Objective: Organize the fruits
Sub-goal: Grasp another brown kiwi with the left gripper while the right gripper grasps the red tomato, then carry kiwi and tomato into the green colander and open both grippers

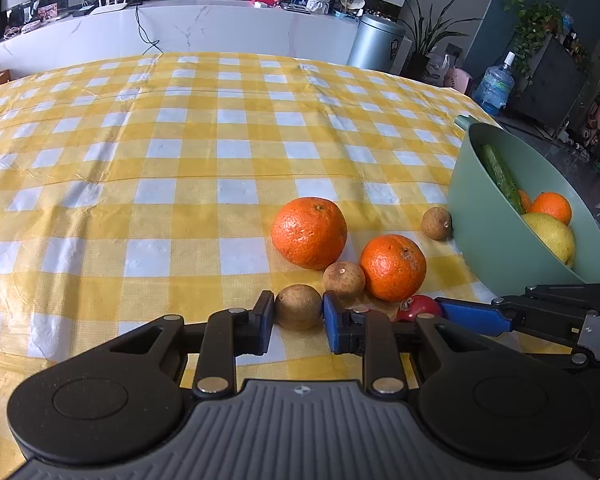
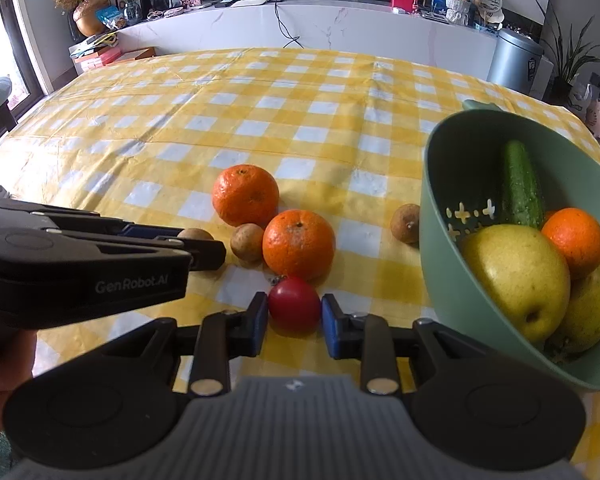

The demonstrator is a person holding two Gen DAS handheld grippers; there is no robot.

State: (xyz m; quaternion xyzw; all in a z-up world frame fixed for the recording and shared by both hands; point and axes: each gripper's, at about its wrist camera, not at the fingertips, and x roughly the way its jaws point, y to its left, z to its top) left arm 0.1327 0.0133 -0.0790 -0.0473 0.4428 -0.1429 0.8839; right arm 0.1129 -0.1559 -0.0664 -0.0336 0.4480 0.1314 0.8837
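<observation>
At lower centre of each wrist view | left gripper (image 1: pixel 299 312) jaws closed on brown longan (image 1: pixel 298 306) | right gripper (image 2: pixel 294 314) jaws closed on red tomato (image 2: pixel 294 303) | both gripped on tabletop (image 1: pixel 140 160), judged for transfer into green bowl (image 2: pixel 440 280), right of frame

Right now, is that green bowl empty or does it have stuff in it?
Partly full: the green bowl holds a cucumber, pears and an orange.
</observation>
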